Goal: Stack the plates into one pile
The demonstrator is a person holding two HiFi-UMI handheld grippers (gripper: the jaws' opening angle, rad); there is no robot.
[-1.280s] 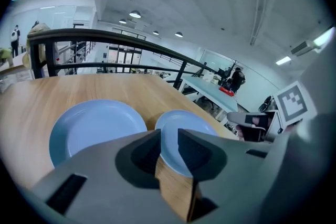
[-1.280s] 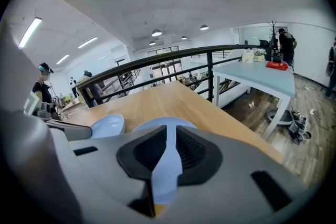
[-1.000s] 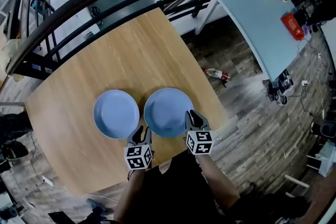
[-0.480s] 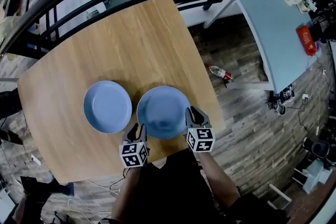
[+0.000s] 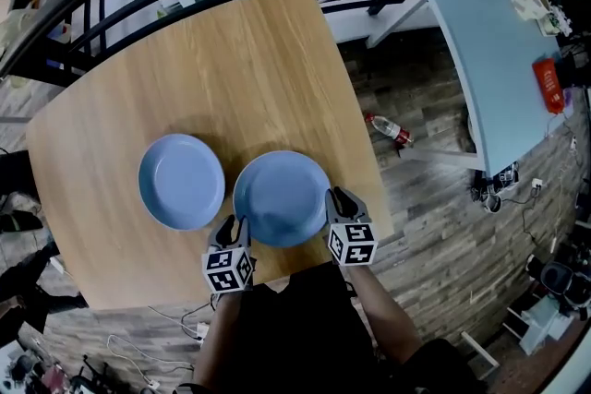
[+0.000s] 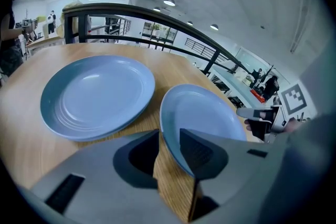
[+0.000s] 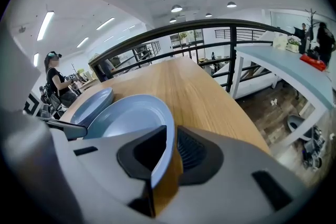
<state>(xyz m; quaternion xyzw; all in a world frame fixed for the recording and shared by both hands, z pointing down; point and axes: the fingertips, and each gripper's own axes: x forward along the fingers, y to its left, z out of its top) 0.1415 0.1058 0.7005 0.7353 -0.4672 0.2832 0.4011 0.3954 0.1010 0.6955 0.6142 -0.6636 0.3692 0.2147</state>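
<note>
The right plate (image 5: 280, 197) sits between the two tools near the near edge of the desk (image 5: 212, 69), toward its right-hand near corner. The left hand-held gripper (image 6: 169, 136) is at the plate's near-left rim and the right hand-held gripper (image 7: 169, 136) is at its right rim. The left plate (image 5: 181, 181) lies flat just beside it, further toward the left edge of the desk. In the head view only a thin strip of wood shows between the two plates.

The left hand-held gripper's jaws are opening. The rim of the right plate runs between them, close against the right-hand jaw, and bare wood shows in the gap on the other side, so the pads do not press on it. The right hand-held gripper stands narrow, its jaws closed on the plate's rim, with the ridged pad against the outside and the other jaw over the inner face.

On that side the rim looks lifted a little off the wood, so the plate seems tipped. Whether its left side rests on the desk I cannot tell.

Both plates are round, plain pale blue and glossy, with a shallow well, a raised rim and nothing on them. The left one shows faint rings round its well.
</note>
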